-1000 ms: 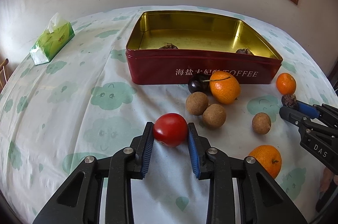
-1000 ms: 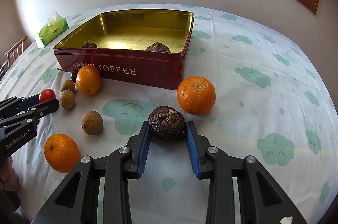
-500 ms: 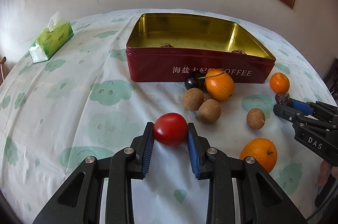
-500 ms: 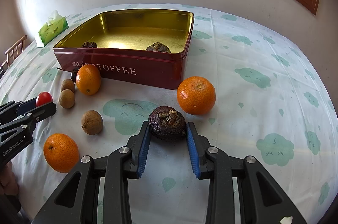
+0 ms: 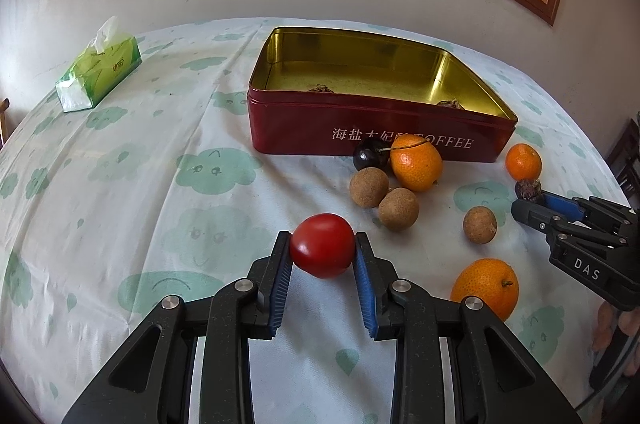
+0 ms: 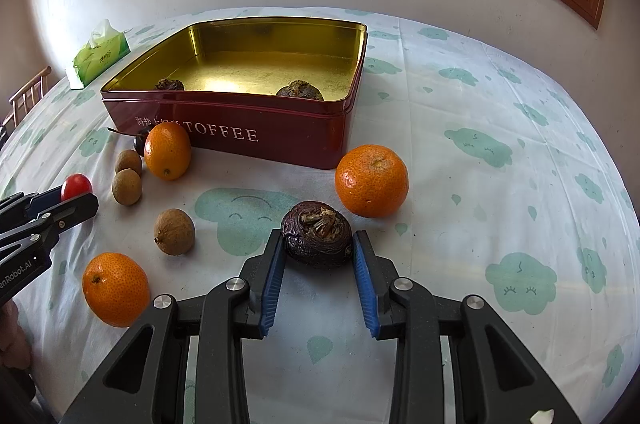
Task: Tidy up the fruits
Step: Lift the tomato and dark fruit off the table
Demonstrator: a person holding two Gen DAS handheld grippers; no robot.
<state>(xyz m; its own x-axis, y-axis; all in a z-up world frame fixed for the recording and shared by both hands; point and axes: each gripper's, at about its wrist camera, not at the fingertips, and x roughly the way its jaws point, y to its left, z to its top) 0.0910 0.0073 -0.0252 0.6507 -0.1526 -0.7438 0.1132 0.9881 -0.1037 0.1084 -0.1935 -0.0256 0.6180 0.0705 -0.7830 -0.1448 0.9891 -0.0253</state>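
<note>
My left gripper (image 5: 322, 248) is shut on a red tomato (image 5: 322, 244) and holds it above the cloth. My right gripper (image 6: 317, 244) is shut on a dark wrinkled fruit (image 6: 316, 239). A red tin (image 5: 376, 127) with a gold inside stands ahead, also in the right wrist view (image 6: 256, 131); two dark wrinkled fruits (image 6: 300, 89) lie in it. Loose on the cloth are oranges (image 5: 416, 161) (image 6: 372, 179) (image 6: 115, 288), brown longans (image 5: 398, 208) (image 6: 174, 232) and a dark cherry (image 5: 370, 153). The right gripper shows in the left wrist view (image 5: 528, 197), the left in the right wrist view (image 6: 78, 191).
A green tissue pack (image 5: 100, 71) lies at the far left of the table. The table has a white cloth with green clouds (image 5: 120, 183). A wall with a wooden window frame stands behind. A chair back (image 6: 24, 99) shows at the left edge.
My left gripper has lifted and drawn back with the tomato; the tin and loose fruit look lower and farther. The right gripper with the dark fruit has risen slightly.
</note>
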